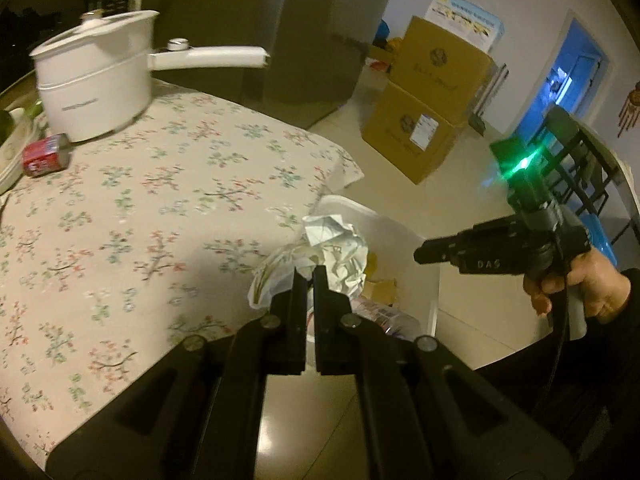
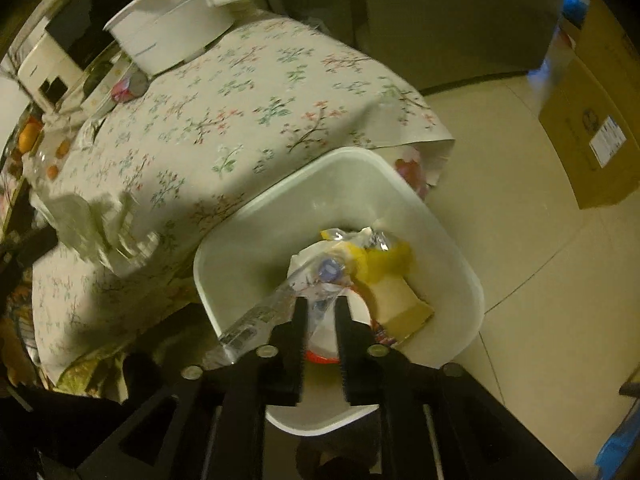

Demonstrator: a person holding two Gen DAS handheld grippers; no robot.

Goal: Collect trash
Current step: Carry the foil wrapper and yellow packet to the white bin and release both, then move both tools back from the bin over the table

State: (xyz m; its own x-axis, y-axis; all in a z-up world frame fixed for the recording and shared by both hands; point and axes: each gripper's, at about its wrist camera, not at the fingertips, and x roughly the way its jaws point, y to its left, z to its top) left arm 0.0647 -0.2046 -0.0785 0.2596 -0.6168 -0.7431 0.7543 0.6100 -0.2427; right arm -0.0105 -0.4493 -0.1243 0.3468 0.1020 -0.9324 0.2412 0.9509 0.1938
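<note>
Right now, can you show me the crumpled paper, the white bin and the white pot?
crumpled paper point(image 1: 340, 252), left wrist view, its wrinkled middle
white bin point(image 2: 460, 264), right wrist view, its right rim
white pot point(image 1: 96, 92), left wrist view, its side wall

Both grippers are showing matte black plastic: the left gripper point(image 1: 307, 276) and right gripper point(image 2: 322, 306) with flat slab fingers, silver round pivot screws and hollowed linkage arms. The right unit's body is carrying white "DAS" lettering, a green light glowing at its 12 o'clock end, a black cable trailing toward 6 o'clock. The right hand point(image 1: 576, 284) is wearing a dark sleeve point(image 1: 624, 300).
</note>
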